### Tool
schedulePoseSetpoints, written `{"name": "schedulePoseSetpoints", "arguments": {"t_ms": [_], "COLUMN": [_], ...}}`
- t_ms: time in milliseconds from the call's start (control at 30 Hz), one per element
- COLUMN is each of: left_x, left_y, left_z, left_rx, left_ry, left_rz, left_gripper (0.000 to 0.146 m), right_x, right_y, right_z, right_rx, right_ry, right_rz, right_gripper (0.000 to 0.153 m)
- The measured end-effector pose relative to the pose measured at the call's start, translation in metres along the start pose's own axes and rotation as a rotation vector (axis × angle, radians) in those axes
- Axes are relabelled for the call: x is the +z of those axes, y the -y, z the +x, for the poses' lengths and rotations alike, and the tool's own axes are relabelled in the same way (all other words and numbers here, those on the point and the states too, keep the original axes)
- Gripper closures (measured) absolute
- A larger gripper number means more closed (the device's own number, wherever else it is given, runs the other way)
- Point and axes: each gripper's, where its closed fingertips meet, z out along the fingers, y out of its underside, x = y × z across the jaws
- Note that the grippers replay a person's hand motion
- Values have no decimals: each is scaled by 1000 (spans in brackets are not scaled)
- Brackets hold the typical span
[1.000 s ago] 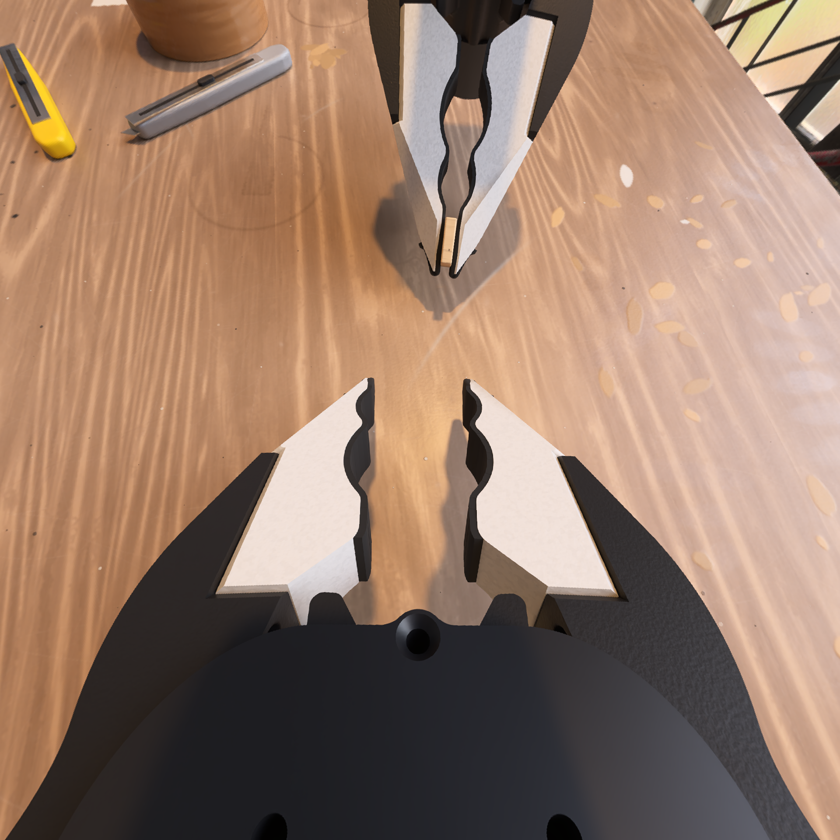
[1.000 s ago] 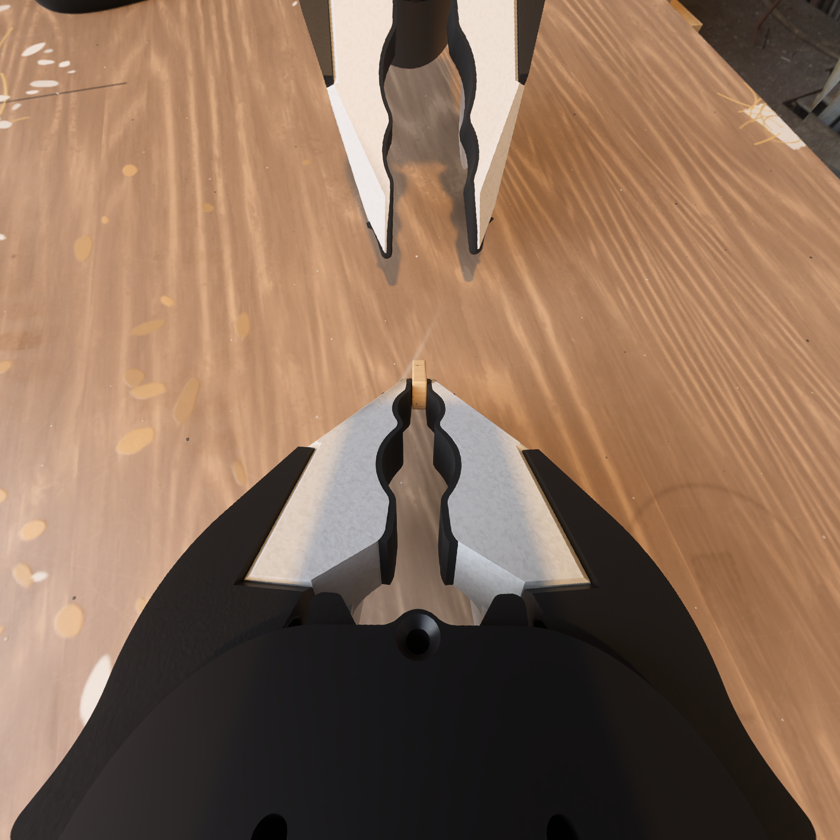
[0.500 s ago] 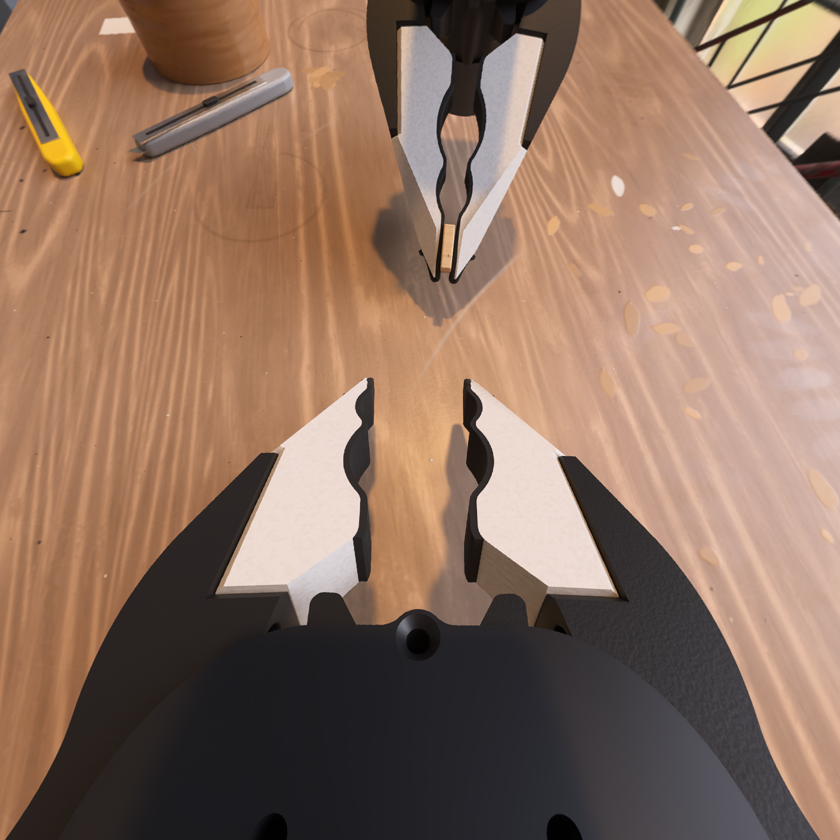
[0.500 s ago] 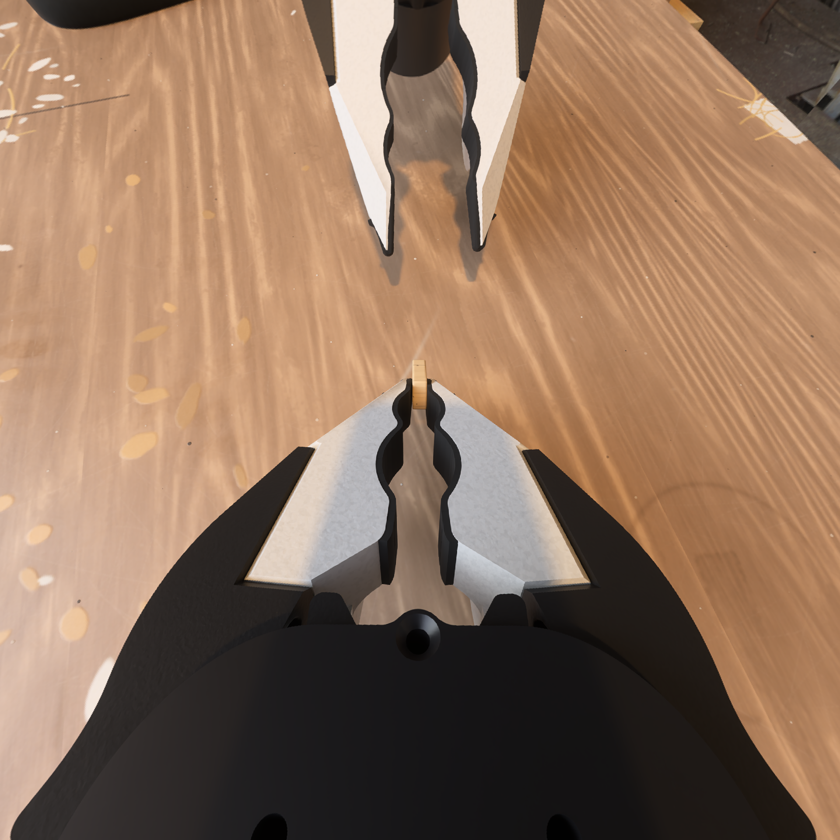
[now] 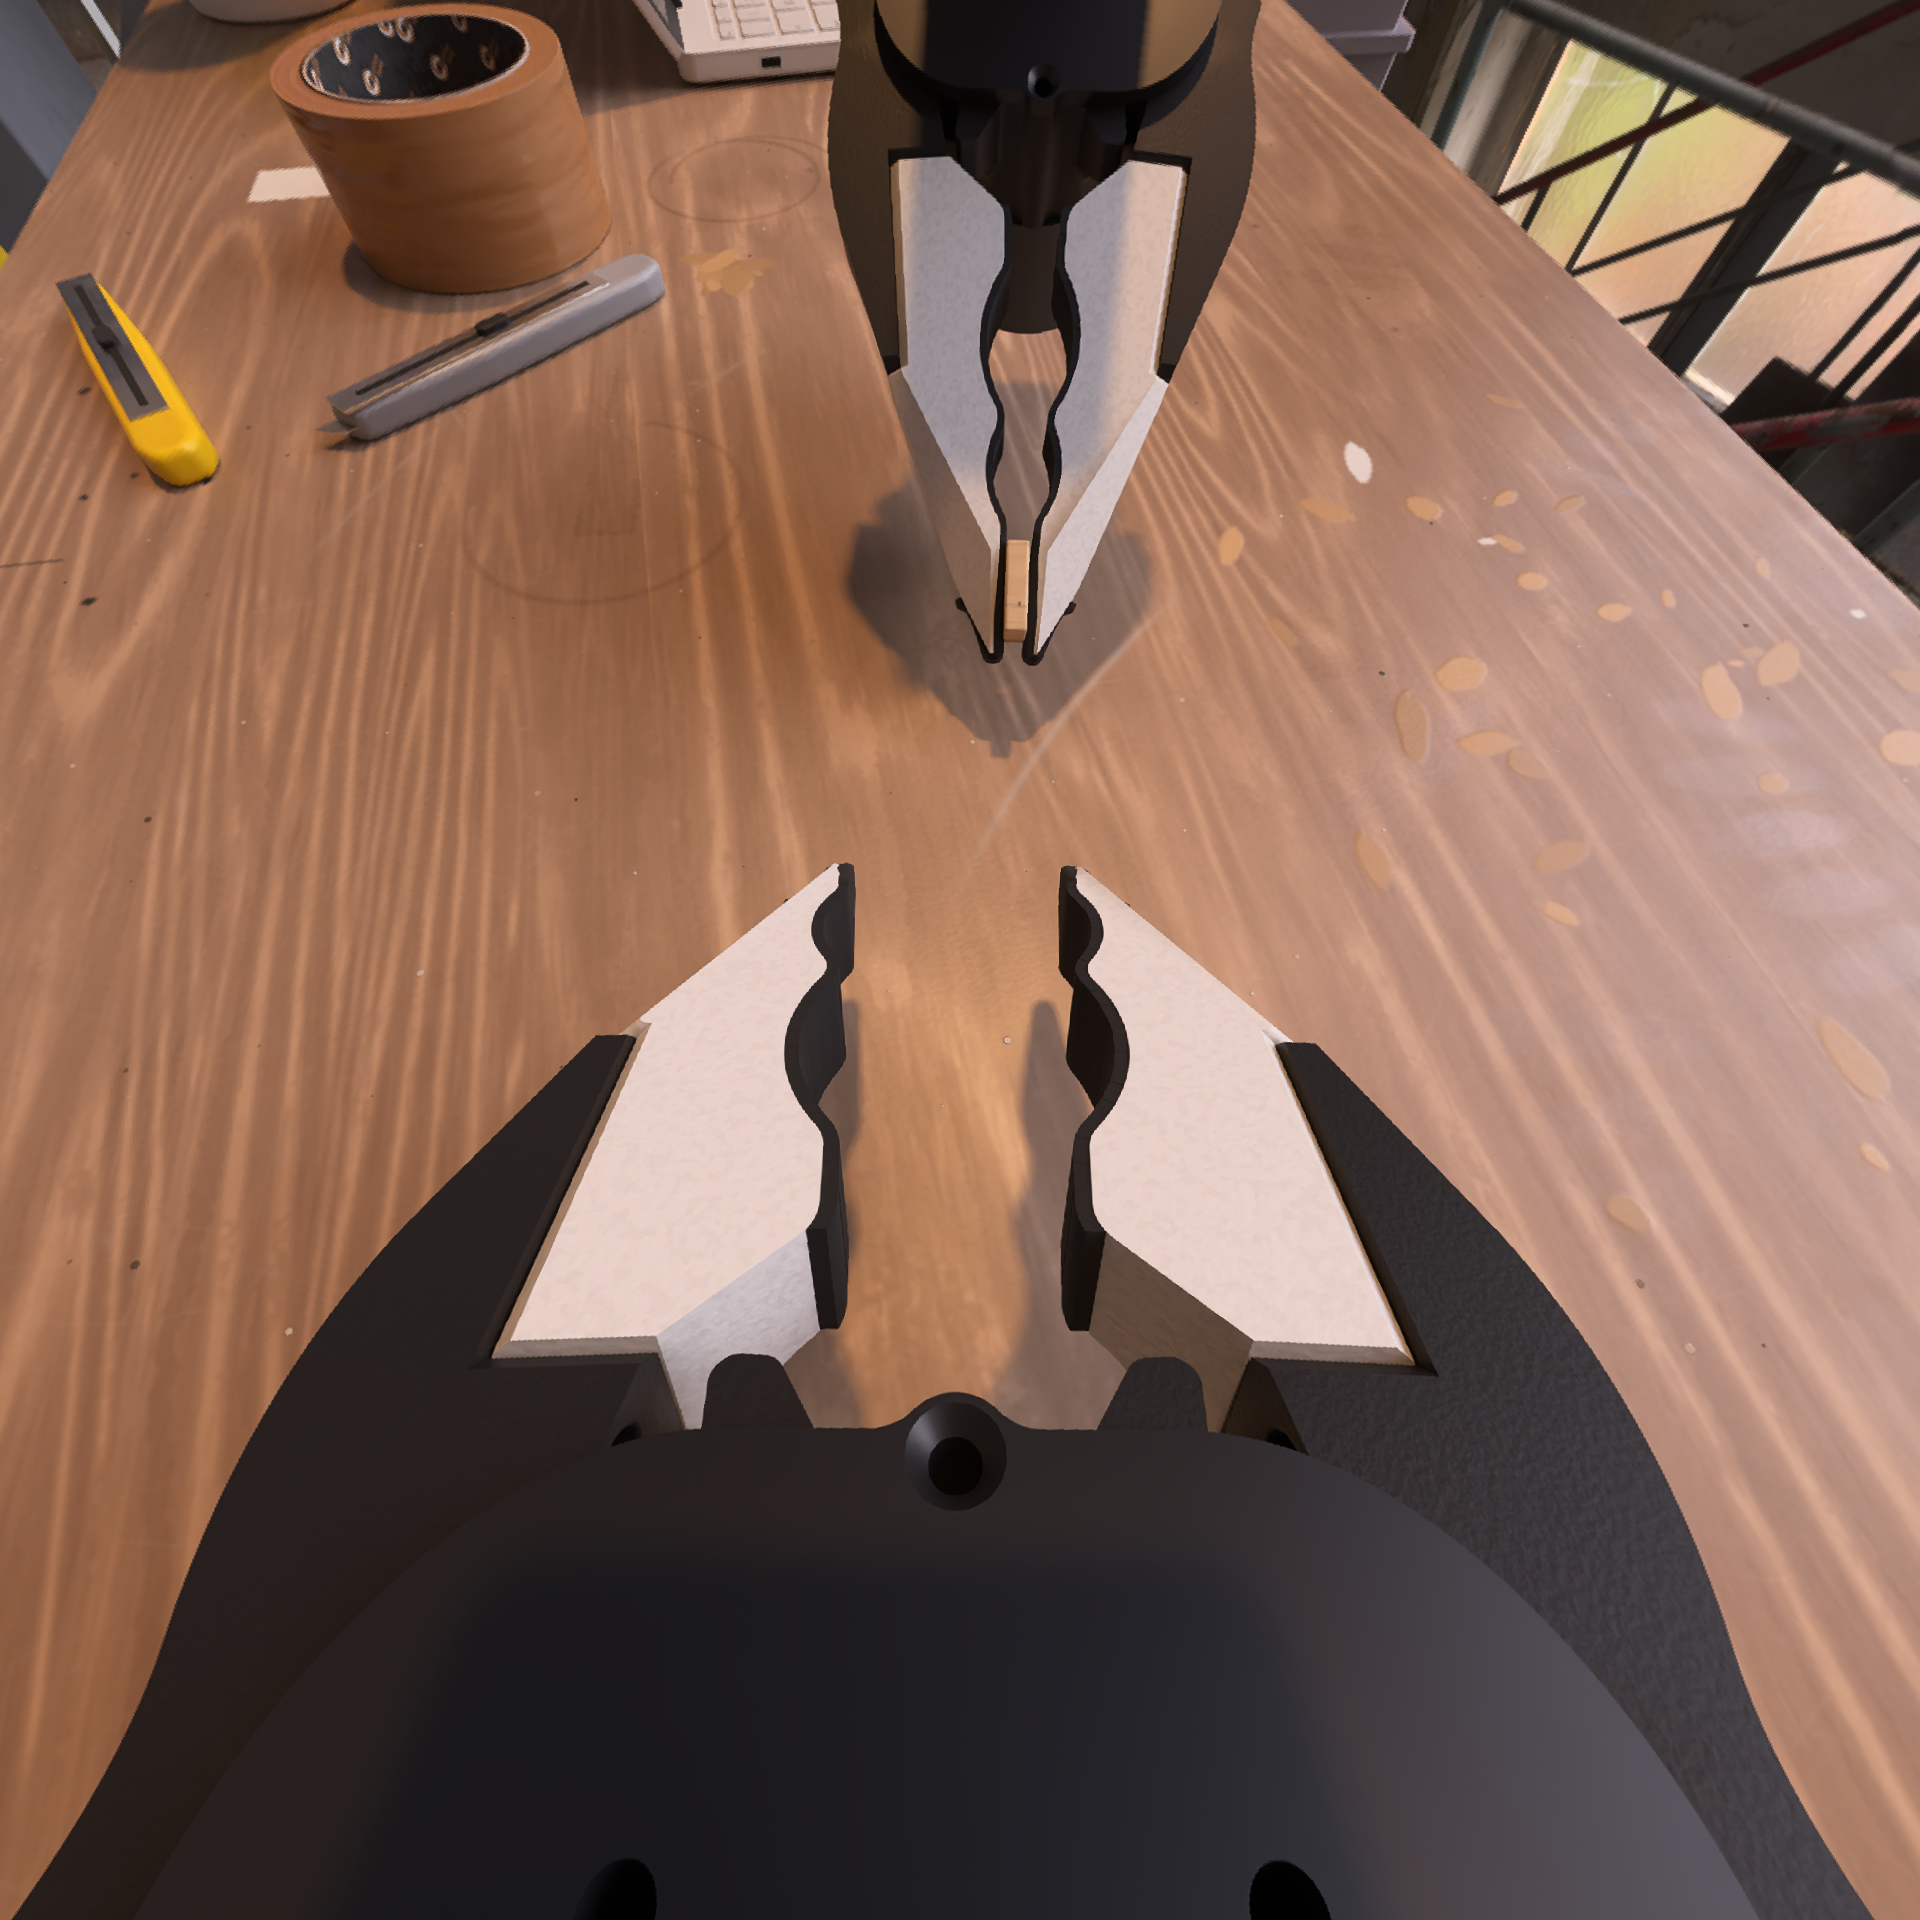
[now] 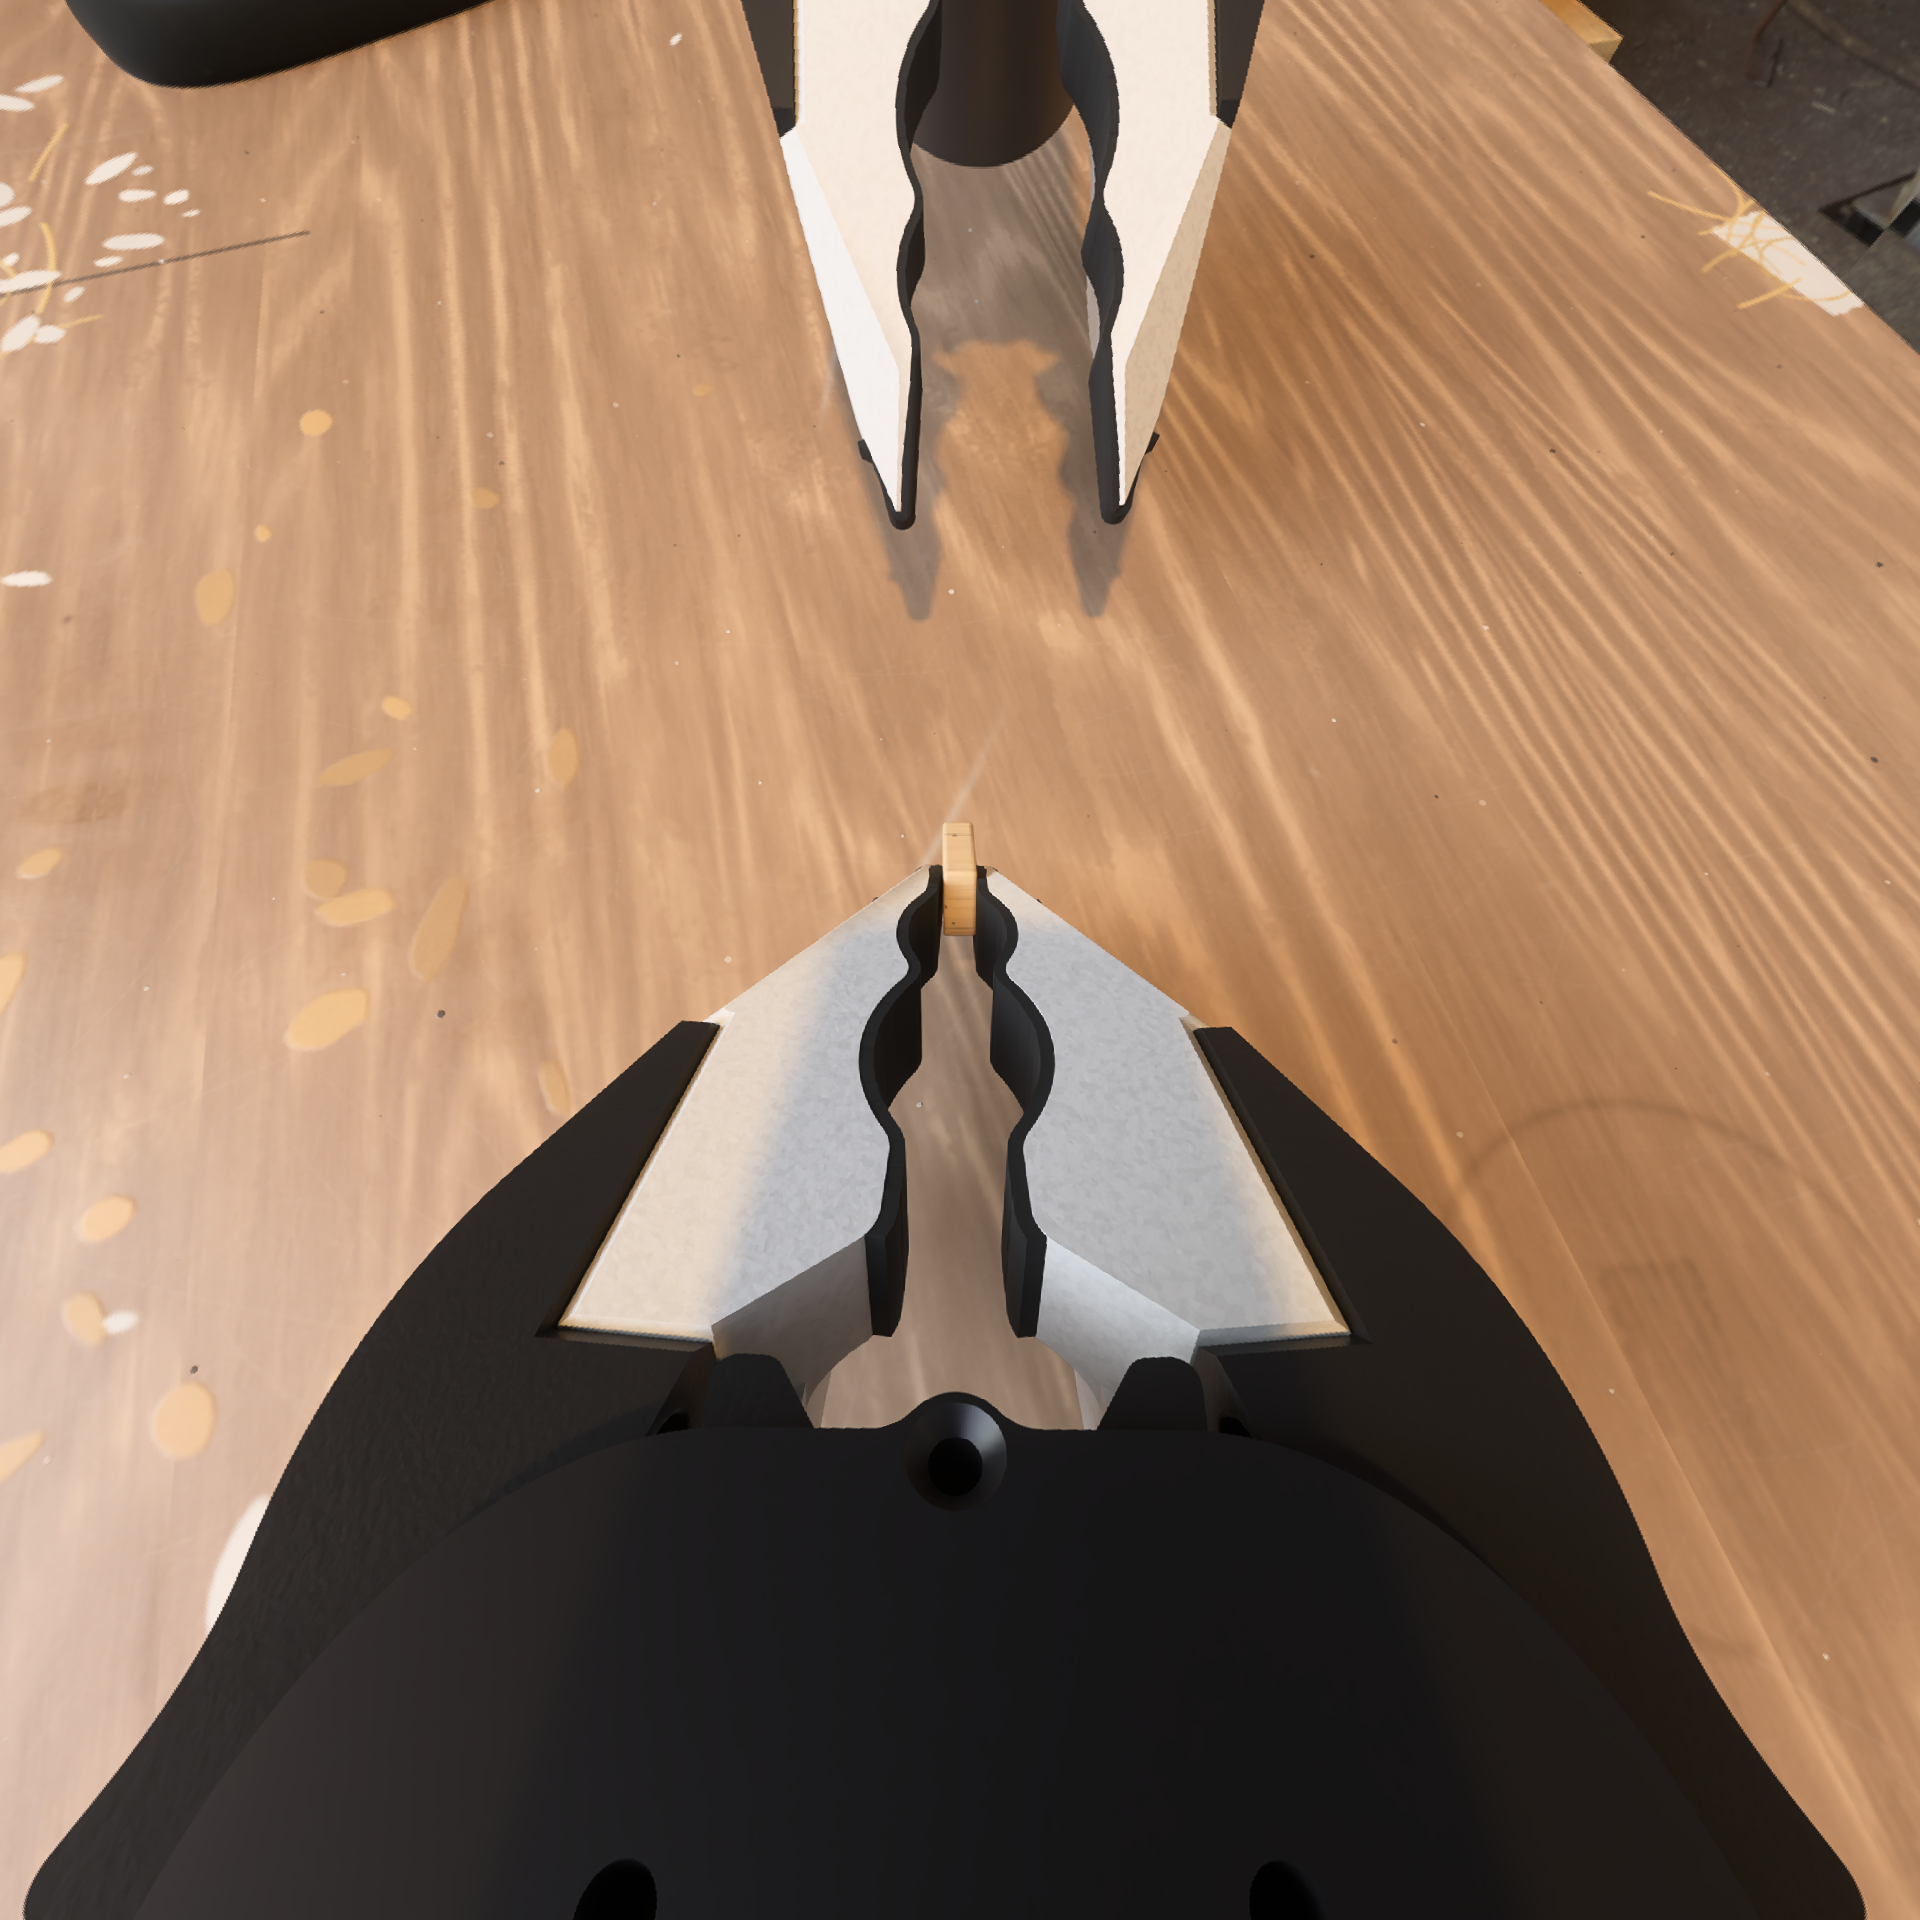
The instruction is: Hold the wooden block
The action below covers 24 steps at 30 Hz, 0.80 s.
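The wooden block (image 6: pixel 957 881) is a small thin pale piece pinched upright between the tips of my right gripper (image 6: pixel 957 878), which is shut on it above the wooden table. In the left wrist view the block (image 5: pixel 1016 590) shows between the right gripper's tips (image 5: pixel 1006 649), straight ahead and facing me. My left gripper (image 5: pixel 956 873) is open and empty, a short way back from the block. In the right wrist view it (image 6: pixel 1006 514) stands open ahead, its tips just over the table.
A roll of brown tape (image 5: pixel 442 145), a grey utility knife (image 5: pixel 499 348) and a yellow utility knife (image 5: pixel 135 379) lie at the far left. A white keyboard (image 5: pixel 748 31) sits at the far edge. The table edge (image 5: pixel 1662 353) runs along the right, with railings beyond.
The left wrist view has risen or tilted up, so the tape roll and keyboard now show. The right gripper still holds the block; the two grippers' spacing looks about the same.
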Motion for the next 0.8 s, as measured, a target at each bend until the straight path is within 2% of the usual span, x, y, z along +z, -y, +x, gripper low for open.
{"name": "schedulePoseSetpoints", "arguments": {"t_ms": [567, 800], "left_x": [-3, -21], "left_y": [4, 25], "left_z": [5, 19], "left_rx": [52, 194], "left_ry": [-7, -71], "left_rz": [35, 235], "left_gripper": [107, 107], "right_x": [0, 0], "right_y": [0, -1], "right_z": [0, 0], "right_rx": [6, 9], "right_ry": [5, 6], "right_rz": [-1, -2], "right_gripper": [148, 148]}}
